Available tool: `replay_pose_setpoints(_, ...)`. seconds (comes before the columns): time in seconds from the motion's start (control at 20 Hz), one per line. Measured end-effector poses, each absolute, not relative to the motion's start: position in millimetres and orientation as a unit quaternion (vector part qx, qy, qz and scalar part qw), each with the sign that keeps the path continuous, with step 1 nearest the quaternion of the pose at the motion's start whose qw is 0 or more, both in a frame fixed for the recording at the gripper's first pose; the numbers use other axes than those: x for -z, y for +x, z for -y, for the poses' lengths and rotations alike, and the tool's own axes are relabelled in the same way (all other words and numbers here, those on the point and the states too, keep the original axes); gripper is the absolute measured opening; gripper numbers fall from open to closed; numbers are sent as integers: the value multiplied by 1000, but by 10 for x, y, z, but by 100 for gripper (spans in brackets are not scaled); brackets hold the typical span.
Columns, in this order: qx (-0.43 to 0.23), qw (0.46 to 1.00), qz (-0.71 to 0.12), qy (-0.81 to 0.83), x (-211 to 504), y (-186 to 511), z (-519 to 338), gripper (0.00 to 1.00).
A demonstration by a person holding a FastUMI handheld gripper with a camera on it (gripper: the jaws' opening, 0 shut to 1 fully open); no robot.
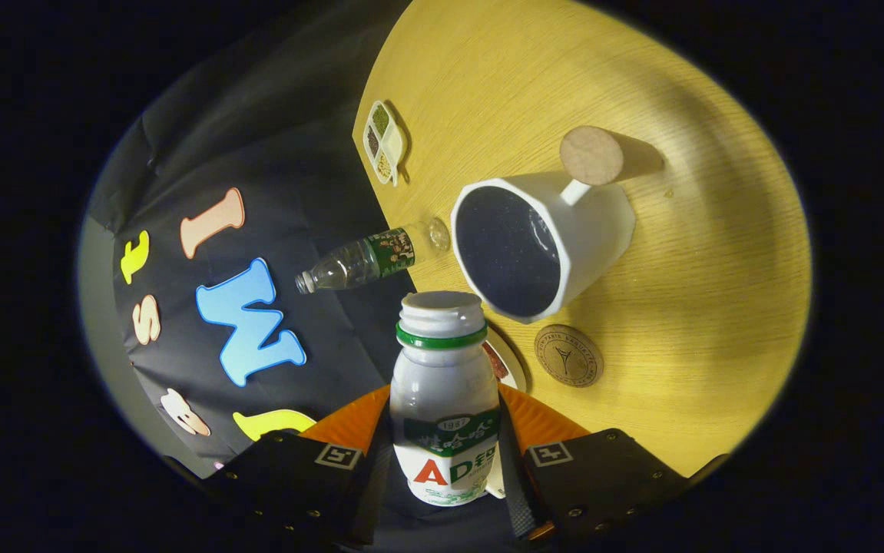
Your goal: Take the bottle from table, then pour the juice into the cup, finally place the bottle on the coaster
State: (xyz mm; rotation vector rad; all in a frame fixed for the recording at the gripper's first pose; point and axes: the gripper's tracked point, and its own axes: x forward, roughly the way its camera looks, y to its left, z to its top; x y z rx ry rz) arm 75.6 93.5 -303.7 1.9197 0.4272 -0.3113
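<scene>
My gripper (445,453) is shut on a small white bottle (445,399) with a green neck ring and an open mouth; both fingers press on its labelled body. The whole view is rolled, so the bottle is tilted with its mouth just short of the white cup (564,238). The cup stands on the wooden table (680,307); it has a dark inside and a handle ending in a round wooden knob (591,155). A round brown coaster (568,355) lies on the table beside the cup, just beyond the fingers.
A clear plastic water bottle (369,261) with a green label stands behind the cup near the table's back edge. A small divided dish (384,142) of seeds sits farther along that edge. Part of a white plate (507,361) shows behind the held bottle.
</scene>
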Motion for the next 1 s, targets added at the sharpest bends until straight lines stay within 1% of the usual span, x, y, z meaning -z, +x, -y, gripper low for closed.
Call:
replay_pose_setpoints(0.4,104,652,-192,726,3016,658,-1024,64)
replay_pose_setpoints(0.55,84,706,-207,671,2982,652,-1113,64)
replay_pose_setpoints(0.7,62,744,-210,631,2949,662,-1184,64)
replay_pose_setpoints(0.9,36,814,-228,534,2983,639,-1333,64)
replay_pose_setpoints(1.0,27,826,-222,517,2939,632,-1393,64)
